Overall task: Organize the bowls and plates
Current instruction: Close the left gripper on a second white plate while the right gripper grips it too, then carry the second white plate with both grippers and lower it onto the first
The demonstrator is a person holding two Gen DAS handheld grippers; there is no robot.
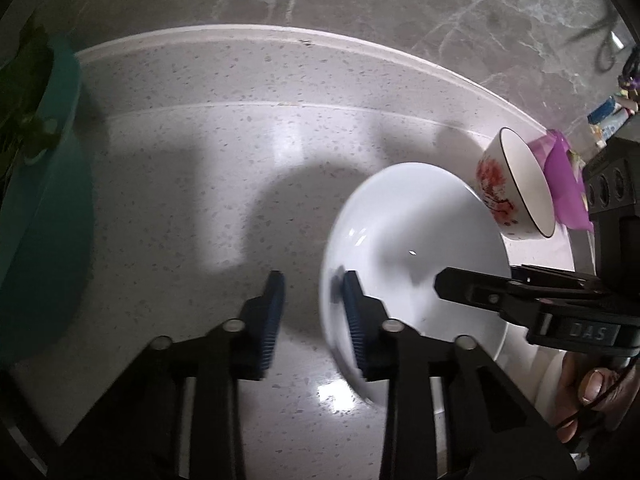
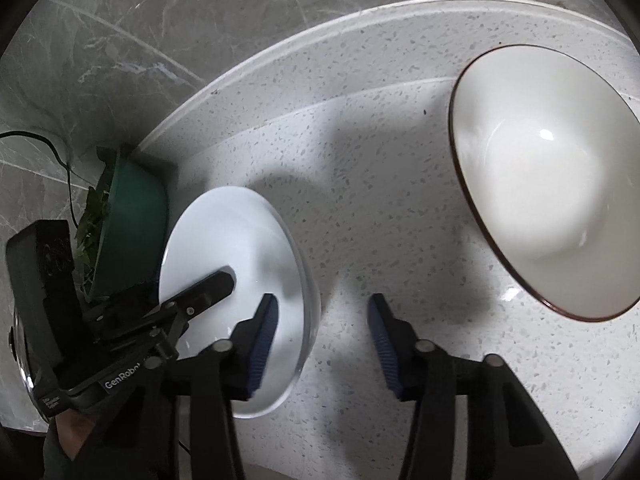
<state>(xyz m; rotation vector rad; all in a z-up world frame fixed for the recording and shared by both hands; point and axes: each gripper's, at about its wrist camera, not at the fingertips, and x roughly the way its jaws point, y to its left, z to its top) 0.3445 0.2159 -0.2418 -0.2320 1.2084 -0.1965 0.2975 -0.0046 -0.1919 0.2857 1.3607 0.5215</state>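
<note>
Two grippers straddle opposite edges of one white plate (image 1: 404, 240) lying on the speckled countertop (image 1: 224, 168). It is plain, glossy and shallow, with a raised rim. The left gripper (image 1: 310, 312) has one blue pad inside the rim and one outside, jaws apart, not yet pressing. The right gripper (image 2: 322, 334) sits likewise across the plate's other edge, jaws apart. Beyond the plate stands a white bowl (image 2: 548, 184) with a dark rim line and red flowers outside.

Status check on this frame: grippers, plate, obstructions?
Open: left gripper, right gripper, straddling opposite rims of white plate. It lies on counter, ungripped. Nearby bowl, apart.
</note>
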